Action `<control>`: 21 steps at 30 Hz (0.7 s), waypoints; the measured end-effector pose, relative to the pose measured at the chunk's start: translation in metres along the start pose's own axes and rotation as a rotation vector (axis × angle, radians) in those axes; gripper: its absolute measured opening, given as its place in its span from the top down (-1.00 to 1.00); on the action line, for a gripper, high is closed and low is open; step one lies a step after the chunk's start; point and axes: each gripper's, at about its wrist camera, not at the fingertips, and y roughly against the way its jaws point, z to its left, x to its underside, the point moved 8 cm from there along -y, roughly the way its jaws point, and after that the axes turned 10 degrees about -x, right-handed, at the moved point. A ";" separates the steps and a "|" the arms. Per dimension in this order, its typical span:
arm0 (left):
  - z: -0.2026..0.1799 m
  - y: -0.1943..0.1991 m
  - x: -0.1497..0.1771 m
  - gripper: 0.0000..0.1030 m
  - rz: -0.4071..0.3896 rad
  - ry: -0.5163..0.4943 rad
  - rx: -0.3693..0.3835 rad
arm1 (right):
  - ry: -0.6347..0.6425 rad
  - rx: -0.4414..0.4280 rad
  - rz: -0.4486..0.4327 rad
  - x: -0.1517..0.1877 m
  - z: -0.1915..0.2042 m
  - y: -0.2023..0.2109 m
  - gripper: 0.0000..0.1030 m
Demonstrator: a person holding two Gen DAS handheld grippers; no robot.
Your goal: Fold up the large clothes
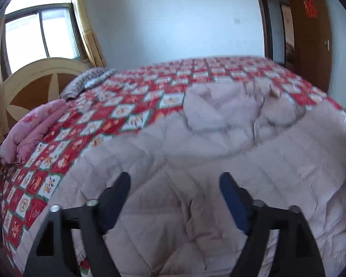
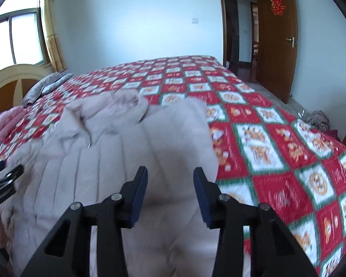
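A: Your left gripper [image 1: 175, 198] stands wide apart over the pale padded coat [image 1: 196, 161], gripping nothing. The coat lies spread on the checked bedspread [image 2: 276, 143], near your edge.

B: And the right gripper [image 2: 170, 191]?

A: Partly apart, nothing visibly pinched. Clamp too shallow and you risk that slippery padding sliding free, spoiling the fold.

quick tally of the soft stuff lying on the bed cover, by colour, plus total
Pale beige: 1, the padded coat
Pink: 1, the folded bedding near the headboard
Grey patterned: 1, the pillow by the headboard
Total: 3, all on the red checked cover
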 end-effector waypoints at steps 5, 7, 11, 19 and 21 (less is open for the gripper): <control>-0.038 -0.014 -0.008 -0.60 -0.004 -0.087 -0.011 | -0.019 0.015 0.059 -0.004 -0.009 -0.044 0.14; -0.046 -0.029 -0.006 -0.60 0.025 -0.104 -0.031 | -0.012 0.044 0.090 0.002 -0.012 -0.057 0.14; -0.053 -0.060 0.009 -0.60 0.100 -0.109 -0.057 | -0.036 0.045 0.113 0.014 -0.025 -0.066 0.14; -0.059 -0.083 0.027 -0.77 0.139 -0.111 -0.050 | -0.034 0.049 0.161 0.030 -0.028 -0.085 0.13; -0.059 -0.088 0.028 -0.81 0.158 -0.104 -0.042 | -0.022 0.061 0.173 0.030 -0.027 -0.087 0.13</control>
